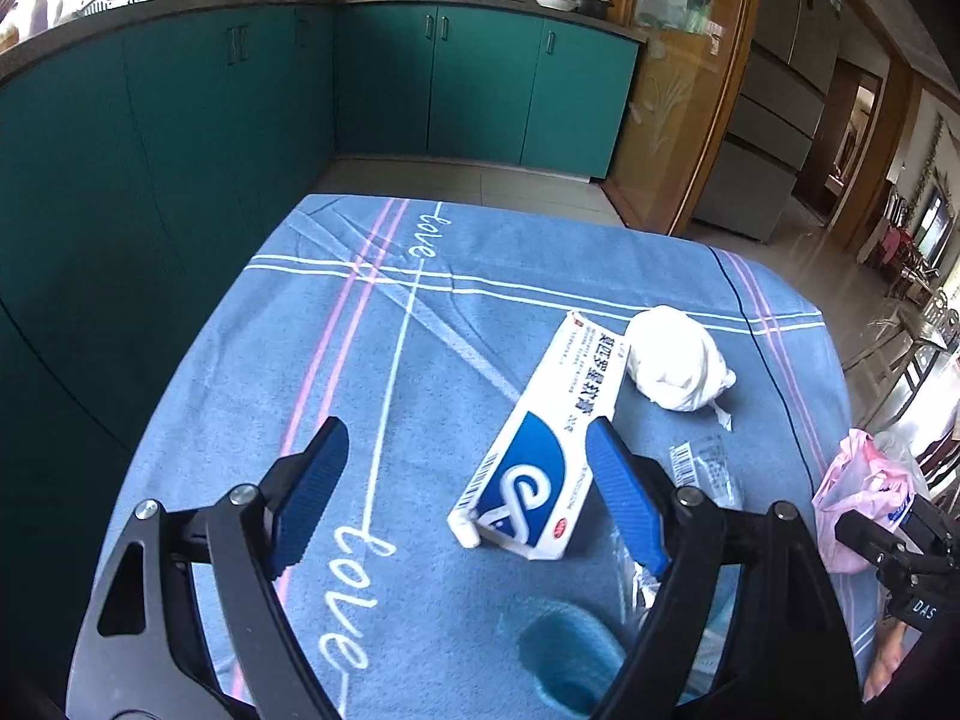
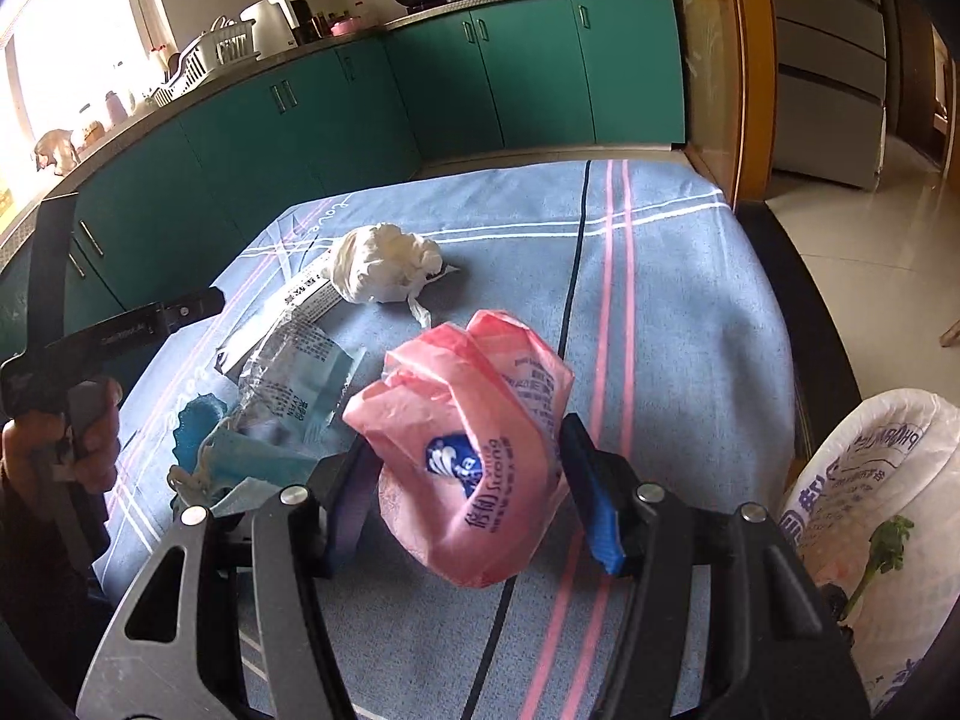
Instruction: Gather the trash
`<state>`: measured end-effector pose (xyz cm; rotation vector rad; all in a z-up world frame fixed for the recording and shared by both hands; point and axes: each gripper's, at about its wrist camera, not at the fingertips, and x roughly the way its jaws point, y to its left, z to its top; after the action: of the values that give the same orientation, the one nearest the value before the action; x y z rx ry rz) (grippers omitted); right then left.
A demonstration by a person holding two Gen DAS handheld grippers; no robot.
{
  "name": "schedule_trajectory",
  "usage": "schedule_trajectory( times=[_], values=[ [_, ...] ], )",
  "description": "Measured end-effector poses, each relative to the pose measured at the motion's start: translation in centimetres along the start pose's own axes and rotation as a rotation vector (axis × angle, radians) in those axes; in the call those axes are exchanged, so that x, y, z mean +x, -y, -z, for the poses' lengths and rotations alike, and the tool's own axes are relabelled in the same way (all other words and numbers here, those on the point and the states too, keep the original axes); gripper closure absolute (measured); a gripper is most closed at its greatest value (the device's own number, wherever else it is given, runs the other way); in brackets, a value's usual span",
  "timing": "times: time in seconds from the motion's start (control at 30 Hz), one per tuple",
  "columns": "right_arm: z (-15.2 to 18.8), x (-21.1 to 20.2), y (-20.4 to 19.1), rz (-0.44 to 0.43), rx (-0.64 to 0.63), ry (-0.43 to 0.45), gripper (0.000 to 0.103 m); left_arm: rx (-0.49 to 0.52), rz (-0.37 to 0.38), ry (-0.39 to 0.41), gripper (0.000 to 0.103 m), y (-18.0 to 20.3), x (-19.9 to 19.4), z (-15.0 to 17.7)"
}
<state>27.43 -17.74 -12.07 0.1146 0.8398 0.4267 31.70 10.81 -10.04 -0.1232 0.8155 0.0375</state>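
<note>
My left gripper [image 1: 465,450] is open above the blue tablecloth [image 1: 420,360], and a white and blue ointment box [image 1: 540,450] lies between its fingers, close to the right one. A crumpled white tissue [image 1: 675,360] lies just beyond the box. My right gripper [image 2: 468,450] is shut on a crumpled pink plastic wrapper [image 2: 468,438] and holds it over the cloth. In the right wrist view the tissue [image 2: 384,264], the box [image 2: 306,294], a clear printed wrapper [image 2: 294,378] and a blue face mask [image 2: 240,456] lie to the left.
A white plastic bag [image 2: 876,516] with greens in it stands at the table's right edge. Green kitchen cabinets [image 1: 240,120] run behind and to the left. The left hand-held gripper [image 2: 120,330] shows at the left of the right wrist view.
</note>
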Motion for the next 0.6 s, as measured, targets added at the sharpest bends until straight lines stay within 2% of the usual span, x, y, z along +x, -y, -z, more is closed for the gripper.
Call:
schedule_trajectory(
  times=[0.1,0.2,0.6],
  values=[
    [-0.2,-0.1,0.0,-0.016,0.003,0.006,0.044,0.028,0.037,-0.024,0.020,1.3,0.9,-0.1],
    [-0.2,0.1,0.2,-0.023,0.013,-0.001,0.044,0.040,0.157,-0.107,0.020,2.6,2.4,0.2],
    [0.3,0.7,1.0,-0.031,0.038,-0.038,0.044,0.184,0.103,-0.103,0.019,5.7,3.8,0.9]
  ],
)
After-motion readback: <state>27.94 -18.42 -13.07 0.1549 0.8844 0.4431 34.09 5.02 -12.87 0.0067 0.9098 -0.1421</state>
